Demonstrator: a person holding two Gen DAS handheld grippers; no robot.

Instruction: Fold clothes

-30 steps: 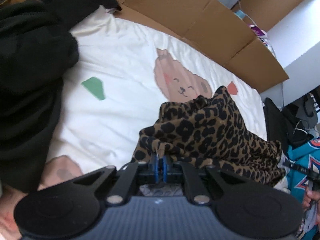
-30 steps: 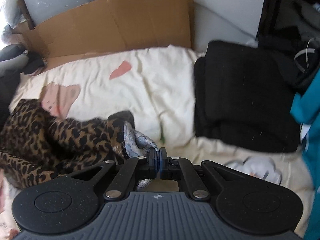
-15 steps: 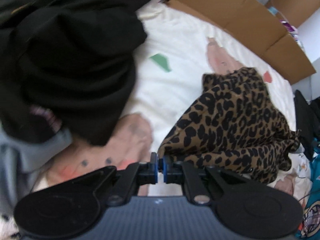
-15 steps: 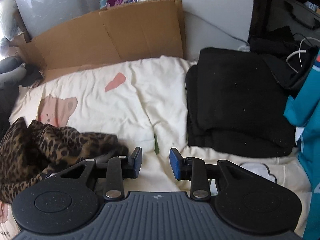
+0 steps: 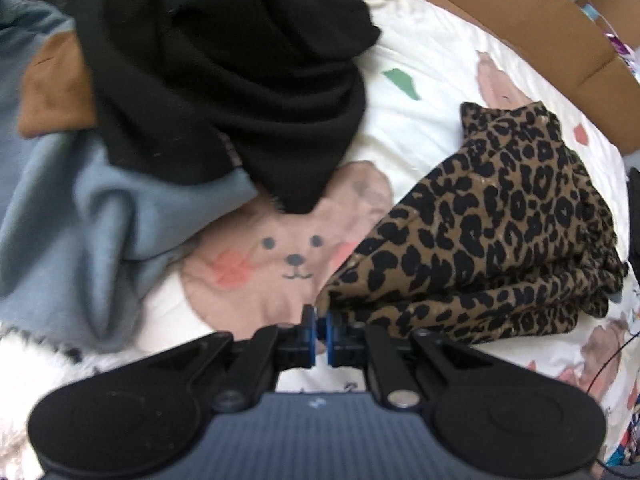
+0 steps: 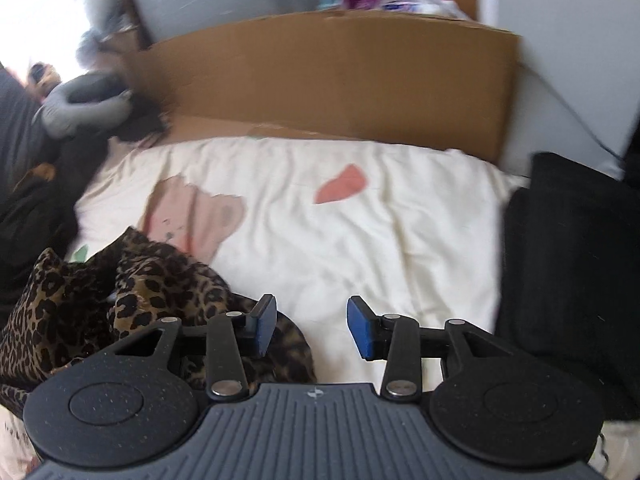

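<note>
Left wrist view: left gripper (image 5: 319, 330) pinching corner of leopard-print garment (image 5: 500, 232), bunched at 2 o'clock on cream bedsheet (image 5: 424, 80); black clothes pile (image 5: 224, 80) at 11 o'clock.

Right wrist view: right gripper (image 6: 311, 326) spread wide, holding nothing; leopard-print garment (image 6: 120, 292) at 9 o'clock, folded black clothes (image 6: 568, 264) at 3 o'clock.

You are working in a bedroom at home. The surface under you is a bed (image 6: 400, 240) covered with a cream duvet printed with pink bears (image 5: 280, 256) and small coloured patches. Loose clothes crowd it: a leopard-print garment (image 5: 500, 232), a heap of black fabric (image 5: 240, 80) over a pale blue piece (image 5: 80, 208), and a stack of folded black clothes (image 6: 568, 272). Flattened cardboard (image 6: 340, 80) stands along the far edge of the bed against a pale wall, with household clutter behind it.
</note>
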